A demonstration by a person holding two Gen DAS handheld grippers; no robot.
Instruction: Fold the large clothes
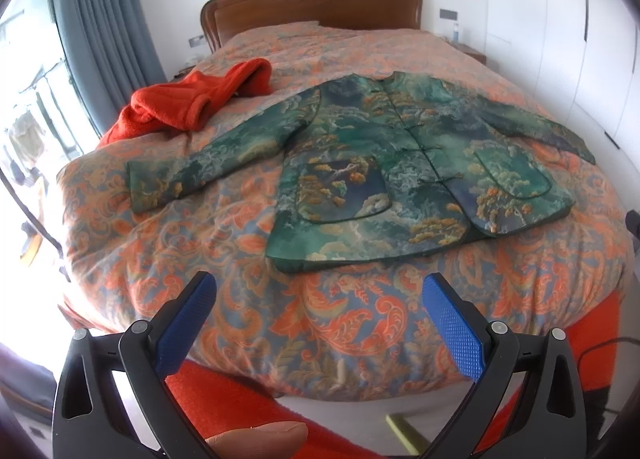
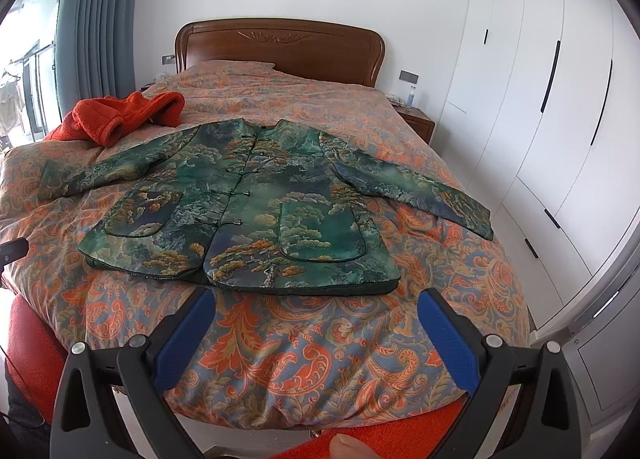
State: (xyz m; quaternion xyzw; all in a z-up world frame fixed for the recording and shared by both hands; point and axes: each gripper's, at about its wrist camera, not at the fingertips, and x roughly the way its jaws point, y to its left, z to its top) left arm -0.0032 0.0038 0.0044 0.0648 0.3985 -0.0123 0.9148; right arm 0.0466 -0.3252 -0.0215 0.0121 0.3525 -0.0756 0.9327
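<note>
A green jacket (image 1: pixel 384 163) with a pine-tree print and knot buttons lies flat on the bed, front up, both sleeves spread out to the sides. The same jacket (image 2: pixel 248 211) fills the middle of the right wrist view. My left gripper (image 1: pixel 320 291) hovers open over the quilt just short of the jacket's hem, nothing between its blue pads (image 1: pixel 454 329). My right gripper (image 2: pixel 316 307) is also open and empty, close to the hem near its right corner. A fingertip (image 1: pixel 260 439) shows at the bottom of each view.
The bed's orange paisley quilt (image 2: pixel 304 355) lies under everything. A crumpled red fleece garment (image 1: pixel 192 99) sits at the far left of the bed. A wooden headboard (image 2: pixel 280 47) is behind, white wardrobes (image 2: pixel 560 119) to the right, a curtain (image 1: pixel 100 11) and window to the left.
</note>
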